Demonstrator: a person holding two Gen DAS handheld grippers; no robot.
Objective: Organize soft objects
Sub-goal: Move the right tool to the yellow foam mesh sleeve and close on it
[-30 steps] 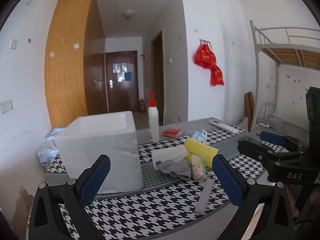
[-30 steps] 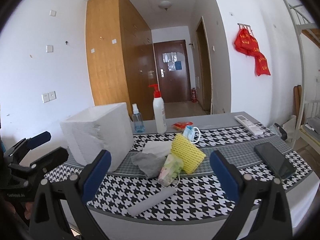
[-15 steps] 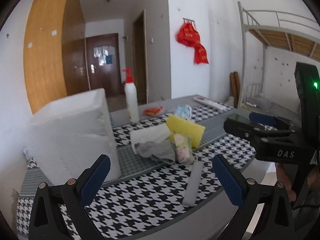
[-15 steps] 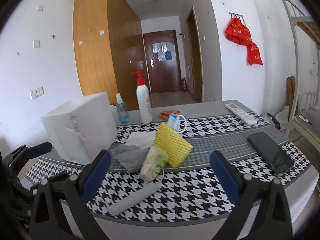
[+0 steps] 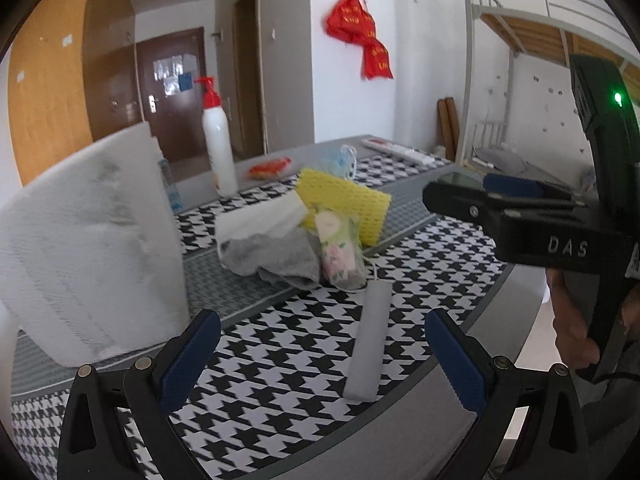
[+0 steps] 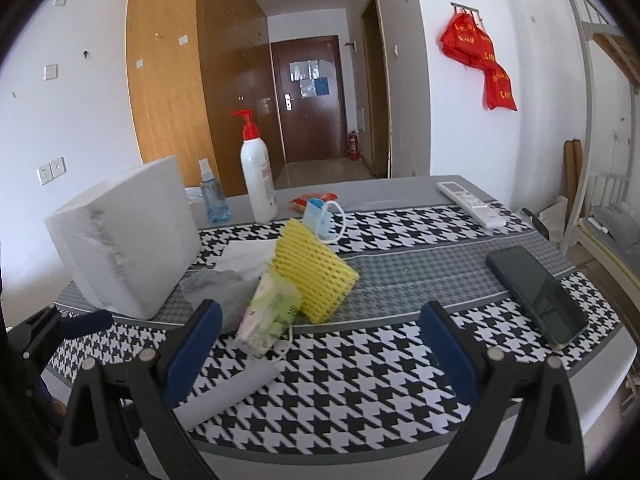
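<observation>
Both my tongs are released and empty: left gripper (image 5: 322,354), right gripper (image 6: 320,346); the soft pile sits at twelve o'clock, grey cloth (image 5: 276,258) touching the tissue pack (image 6: 268,318), yellow sponge (image 6: 314,274) behind; I judge the grey roll (image 5: 370,340) nearest, so I'd approach low, straddling it squarely; white box (image 5: 92,248) at ten o'clock.

A grey table (image 6: 400,188) is carrying a houndstooth cloth (image 6: 360,380). Ahead of the right gripper (image 6: 320,356), a grey foam strip (image 6: 228,394) is lying nearest, with a tissue packet (image 6: 268,316), grey rag (image 6: 220,288) and yellow sponge (image 6: 312,268) just beyond. A white foam box (image 6: 124,236) is sitting to its left; a phone (image 6: 536,292) is lying to its right. Bottles are standing farther back.
</observation>
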